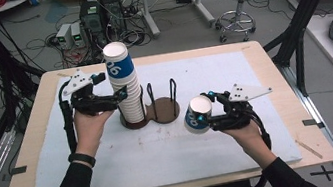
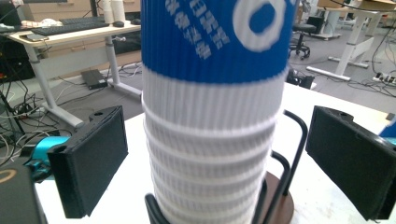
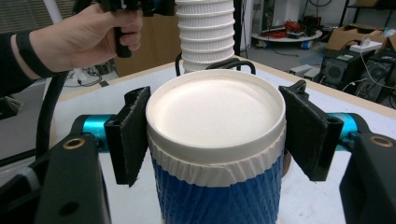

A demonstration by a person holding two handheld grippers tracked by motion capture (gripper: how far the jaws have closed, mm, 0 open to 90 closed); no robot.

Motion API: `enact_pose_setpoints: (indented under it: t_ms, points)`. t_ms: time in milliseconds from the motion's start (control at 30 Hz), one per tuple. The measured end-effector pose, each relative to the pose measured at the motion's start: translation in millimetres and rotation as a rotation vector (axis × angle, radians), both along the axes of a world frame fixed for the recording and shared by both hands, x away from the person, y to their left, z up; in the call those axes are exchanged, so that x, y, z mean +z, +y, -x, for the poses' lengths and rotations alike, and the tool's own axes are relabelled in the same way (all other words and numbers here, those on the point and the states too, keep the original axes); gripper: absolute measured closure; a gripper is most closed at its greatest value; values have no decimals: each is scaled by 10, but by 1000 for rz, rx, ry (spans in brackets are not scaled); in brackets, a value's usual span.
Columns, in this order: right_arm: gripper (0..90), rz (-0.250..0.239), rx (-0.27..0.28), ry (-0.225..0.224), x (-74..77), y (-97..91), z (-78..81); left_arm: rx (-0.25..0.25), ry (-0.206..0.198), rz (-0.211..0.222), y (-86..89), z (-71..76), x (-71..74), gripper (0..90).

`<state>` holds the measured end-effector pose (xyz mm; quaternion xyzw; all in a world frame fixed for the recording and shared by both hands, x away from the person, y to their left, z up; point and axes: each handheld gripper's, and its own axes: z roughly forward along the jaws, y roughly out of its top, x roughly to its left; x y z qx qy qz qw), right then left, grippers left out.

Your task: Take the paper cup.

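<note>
We find the left gripper (image 1: 121,94) open, its pads either side of the cup stack (image 1: 124,87) in the holder (image 1: 153,111), not pressing. Our right gripper (image 1: 206,112) clamps one cup (image 1: 197,114) above the table (image 1: 250,60).

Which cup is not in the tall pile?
The single cup clamped in the right gripper. It is tipped sideways, apart from the stack of cups standing in the holder.
</note>
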<state>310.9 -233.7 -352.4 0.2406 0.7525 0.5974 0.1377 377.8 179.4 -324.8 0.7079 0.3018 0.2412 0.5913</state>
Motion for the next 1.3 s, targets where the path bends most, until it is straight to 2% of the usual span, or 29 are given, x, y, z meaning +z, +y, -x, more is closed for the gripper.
enact_pose_setpoints:
  t_ms: [200, 333, 467, 567, 733, 900, 1133, 1300]
  points:
    - [303, -1, -1, -4, -1, -5, -9, 10, -17, -7, 61, 176, -69, 56]
    - [303, 1, -1, -4, -1, -4, -9, -7, -14, 11, 63, 304, -166, 56]
    - [303, 0, -1, -5, 0, -4, -9, -27, -8, 21, 38, 419, -288, 56]
    - [303, -2, -3, -5, -2, -3, -11, -35, -13, 11, 3, 484, -359, 56]
    - [303, -4, -5, -8, 0, -7, -15, -51, -7, 32, -55, 583, -482, 56]
    - [303, -6, -6, -10, 3, -17, -15, -61, -9, 3, -123, 677, -534, 56]
    - [303, -7, -11, -3, 0, -15, -28, -90, -44, -43, -175, 767, -570, 56]
    - [303, -5, -17, -1, -4, -18, -29, -97, -46, -48, -194, 790, -602, 56]
